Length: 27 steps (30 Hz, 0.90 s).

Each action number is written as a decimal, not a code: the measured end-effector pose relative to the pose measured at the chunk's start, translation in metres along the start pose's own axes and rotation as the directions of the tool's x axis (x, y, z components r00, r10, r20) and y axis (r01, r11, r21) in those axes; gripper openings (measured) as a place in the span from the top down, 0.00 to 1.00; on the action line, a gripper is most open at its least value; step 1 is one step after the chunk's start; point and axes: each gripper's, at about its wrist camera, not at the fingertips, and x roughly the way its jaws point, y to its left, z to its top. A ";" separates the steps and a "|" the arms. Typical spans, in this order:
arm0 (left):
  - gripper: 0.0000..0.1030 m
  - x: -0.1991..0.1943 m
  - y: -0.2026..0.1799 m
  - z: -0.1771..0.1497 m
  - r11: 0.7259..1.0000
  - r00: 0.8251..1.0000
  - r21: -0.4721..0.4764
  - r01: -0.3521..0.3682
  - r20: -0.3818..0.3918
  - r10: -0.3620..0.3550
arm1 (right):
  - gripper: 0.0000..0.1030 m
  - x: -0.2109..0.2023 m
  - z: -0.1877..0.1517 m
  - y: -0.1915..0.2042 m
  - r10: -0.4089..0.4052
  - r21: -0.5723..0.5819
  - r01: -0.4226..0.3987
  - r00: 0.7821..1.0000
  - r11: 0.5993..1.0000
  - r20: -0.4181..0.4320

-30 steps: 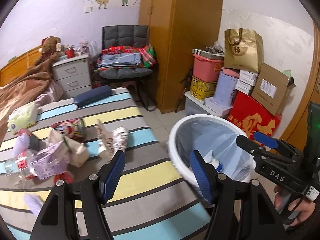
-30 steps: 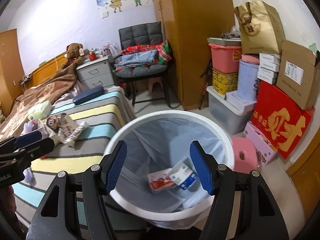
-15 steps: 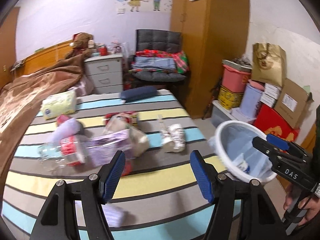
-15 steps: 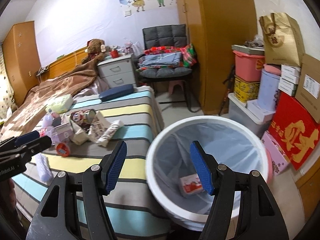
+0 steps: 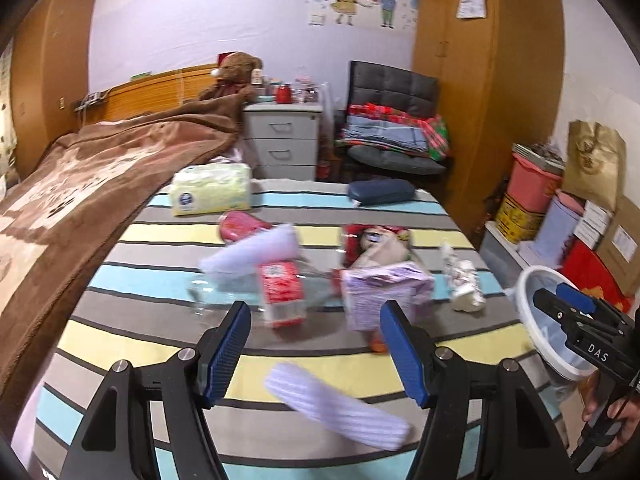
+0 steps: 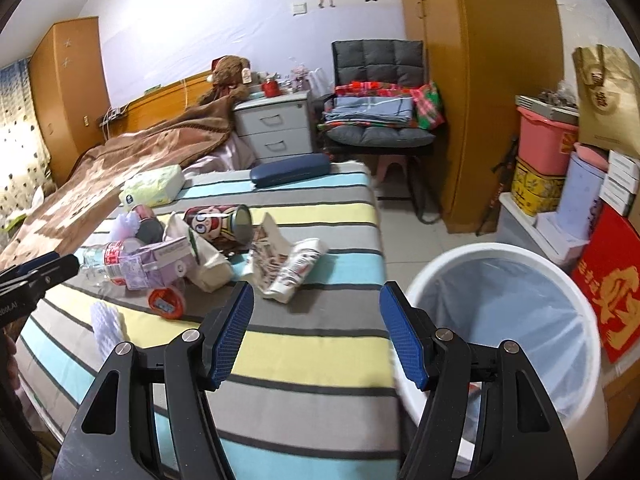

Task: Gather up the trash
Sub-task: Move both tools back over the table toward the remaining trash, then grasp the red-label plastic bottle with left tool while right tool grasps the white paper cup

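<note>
Both jaws stand apart, empty. The plastic bottle on the bed is judged light, crushable, slippery; grip mid-label.

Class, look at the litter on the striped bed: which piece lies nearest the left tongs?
The white ribbed foam sleeve, lying alone on the yellow stripe just ahead of the left tongs; the other litter is piled farther up the bed.
</note>
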 end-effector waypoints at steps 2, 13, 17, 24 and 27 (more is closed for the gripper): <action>0.35 0.003 0.014 0.002 1.000 1.000 -0.019 -0.005 -0.009 0.004 | 0.35 0.005 0.002 0.004 0.008 -0.009 -0.008 1.000 1.000 -0.004; 0.35 0.035 0.065 0.015 0.998 0.997 -0.027 -0.053 -0.051 0.051 | 0.35 0.044 0.011 0.018 -0.012 -0.025 0.010 0.996 1.000 -0.084; 0.35 0.050 0.073 0.019 0.999 0.996 -0.020 -0.032 -0.079 0.030 | 0.35 0.051 0.013 0.018 -0.042 -0.024 0.040 0.995 0.999 -0.094; 0.35 0.079 0.075 0.026 0.998 0.993 0.055 -0.013 -0.120 0.019 | 0.35 0.065 0.015 0.021 -0.063 -0.047 0.058 0.990 0.997 -0.126; 0.35 0.087 0.073 0.027 0.997 0.992 0.083 -0.002 -0.128 0.012 | 0.35 0.068 0.013 0.024 -0.082 -0.070 0.073 0.988 0.995 -0.134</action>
